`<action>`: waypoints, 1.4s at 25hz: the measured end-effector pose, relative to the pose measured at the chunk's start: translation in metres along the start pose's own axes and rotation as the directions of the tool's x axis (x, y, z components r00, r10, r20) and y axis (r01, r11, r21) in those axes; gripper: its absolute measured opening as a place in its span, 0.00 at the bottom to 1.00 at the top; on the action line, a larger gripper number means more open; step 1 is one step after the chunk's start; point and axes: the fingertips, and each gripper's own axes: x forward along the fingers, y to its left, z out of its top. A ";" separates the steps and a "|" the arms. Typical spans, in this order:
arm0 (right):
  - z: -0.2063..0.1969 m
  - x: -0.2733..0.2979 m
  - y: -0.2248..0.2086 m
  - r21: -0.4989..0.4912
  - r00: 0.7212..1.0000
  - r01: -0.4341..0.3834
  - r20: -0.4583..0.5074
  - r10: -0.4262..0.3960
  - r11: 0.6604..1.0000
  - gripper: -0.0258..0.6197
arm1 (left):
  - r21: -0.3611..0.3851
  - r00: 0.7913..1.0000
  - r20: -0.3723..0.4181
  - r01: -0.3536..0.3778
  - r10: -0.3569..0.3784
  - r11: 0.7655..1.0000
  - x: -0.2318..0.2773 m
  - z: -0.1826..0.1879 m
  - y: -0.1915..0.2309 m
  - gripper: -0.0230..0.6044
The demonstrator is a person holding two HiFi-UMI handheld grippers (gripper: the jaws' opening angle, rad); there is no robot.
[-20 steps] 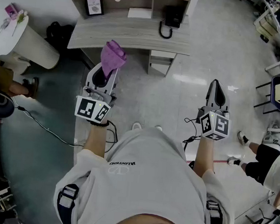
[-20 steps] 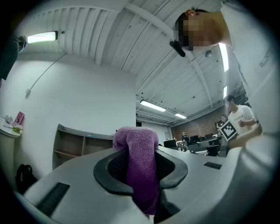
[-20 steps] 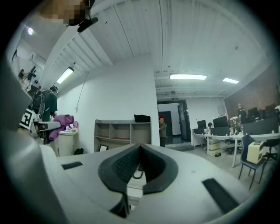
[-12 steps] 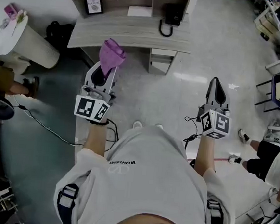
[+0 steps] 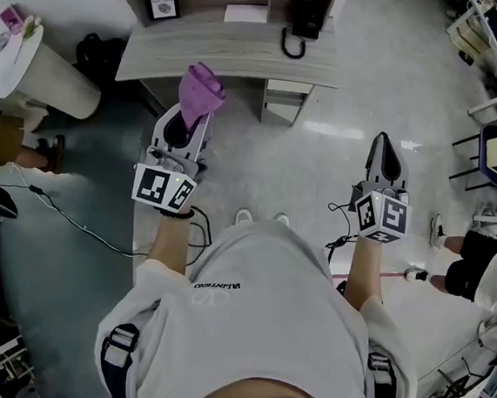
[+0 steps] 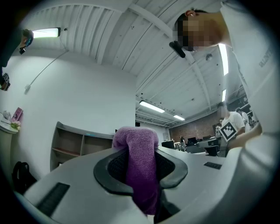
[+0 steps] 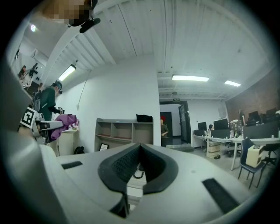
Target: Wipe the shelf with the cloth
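purple cloth [image 5: 201, 93], soft and light, is clamped at its fold in the left gripper [image 5: 188, 125], short of the shelf [image 5: 245, 52]; that hold likely leaves a limp tuft to press flat. right gripper [image 5: 385, 154], farther from the shelf, is closed, empty.

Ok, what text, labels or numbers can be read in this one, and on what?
"VALENTINO": upside down in the head view, on the person's grey T-shirt.
Small black-framed picture: print too small to read.
Square markers on the left hand-held gripper and right hand-held gripper: patterns only, no words.
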 end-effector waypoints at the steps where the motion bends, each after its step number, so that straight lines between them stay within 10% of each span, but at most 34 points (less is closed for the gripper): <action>1: 0.000 0.001 0.003 -0.007 1.000 0.001 -0.003 -0.001 1.000 0.04 | -0.004 1.000 0.000 0.004 -0.004 1.000 0.000 -0.001 0.002 0.20; 19: -0.020 0.004 0.034 -0.017 0.998 0.057 -0.039 -0.057 0.998 0.04 | -0.045 0.998 -0.030 0.057 -0.058 0.997 -0.012 -0.028 0.037 0.20; 35: -0.026 0.094 -0.018 0.013 0.999 -0.007 -0.032 0.007 1.000 0.04 | -0.015 0.999 -0.043 0.025 -0.025 1.000 0.081 -0.044 0.040 0.20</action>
